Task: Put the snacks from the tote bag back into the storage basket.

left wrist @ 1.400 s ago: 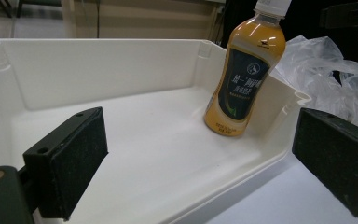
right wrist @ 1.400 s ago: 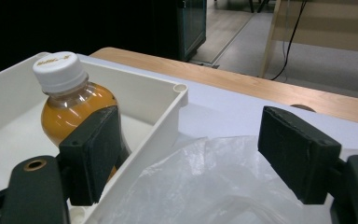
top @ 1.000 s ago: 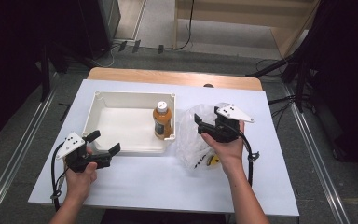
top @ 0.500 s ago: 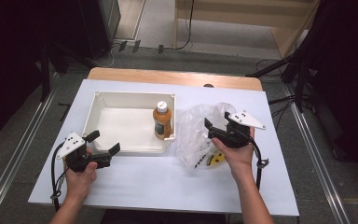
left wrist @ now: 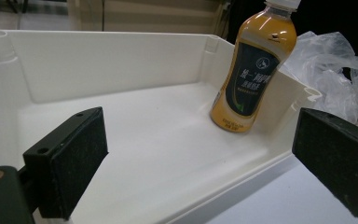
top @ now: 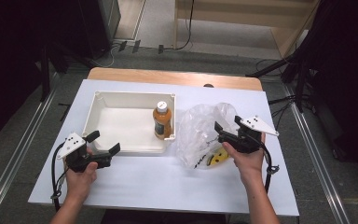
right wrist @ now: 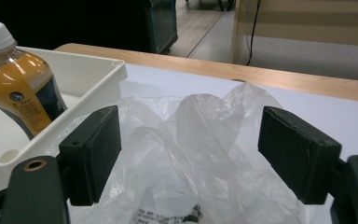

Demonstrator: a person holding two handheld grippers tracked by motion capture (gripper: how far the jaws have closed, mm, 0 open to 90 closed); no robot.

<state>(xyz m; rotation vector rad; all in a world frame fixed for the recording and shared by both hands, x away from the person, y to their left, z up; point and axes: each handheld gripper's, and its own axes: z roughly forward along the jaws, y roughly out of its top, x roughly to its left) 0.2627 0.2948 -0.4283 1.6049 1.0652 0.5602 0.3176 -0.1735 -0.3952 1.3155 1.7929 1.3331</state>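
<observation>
Beside plastic bag (top: 200, 133), bottle (top: 162, 120) in tray (top: 121, 142)

Tray left of my bag, on the table.
The orange drink bottle (top: 162, 121) stands in the white plastic tray's (top: 100, 105) right corner; the crumpled clear plastic bag (top: 200, 133) lies just right, before my right gripper (top: 225, 132).

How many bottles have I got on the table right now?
1. The orange drink bottle stands upright in the white bin's right-hand end, against its wall. The crumpled plastic bag beside the bin, under the open right gripper, may hide other items.
</observation>
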